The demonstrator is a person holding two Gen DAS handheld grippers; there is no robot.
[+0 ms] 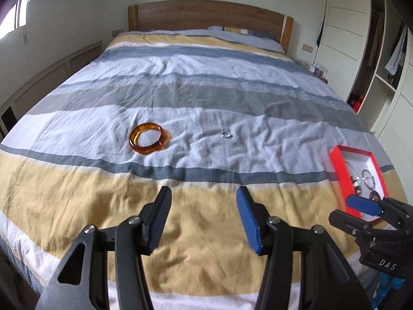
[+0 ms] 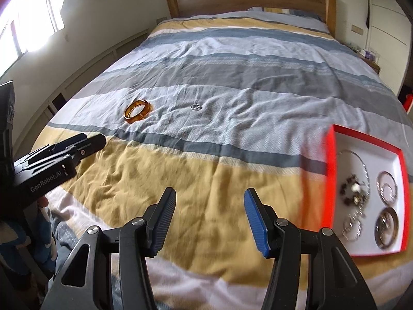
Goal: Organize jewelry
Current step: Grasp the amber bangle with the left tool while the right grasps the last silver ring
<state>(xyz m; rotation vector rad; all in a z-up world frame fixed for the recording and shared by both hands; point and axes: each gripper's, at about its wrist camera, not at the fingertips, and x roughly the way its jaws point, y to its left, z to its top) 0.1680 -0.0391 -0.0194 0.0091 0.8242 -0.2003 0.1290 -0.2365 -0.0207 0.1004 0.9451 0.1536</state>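
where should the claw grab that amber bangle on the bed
Take the amber bangle by its near rim, one finger inside the hole and one outside, coming down from above. It lies flat on the bedspread, so the band's edge is the only part offered. The left claw is open and nearer.

We look ahead of the tongs across a wide bed (image 1: 196, 98) under a striped quilt (image 2: 206, 186) — yellow, white, grey and blue bands. A wooden headboard (image 1: 206, 15) backs onto a pale wall (image 1: 85, 7). Bright windows (image 2: 33, 18) glare far left — white wardrobes (image 1: 343, 33) stand far right.
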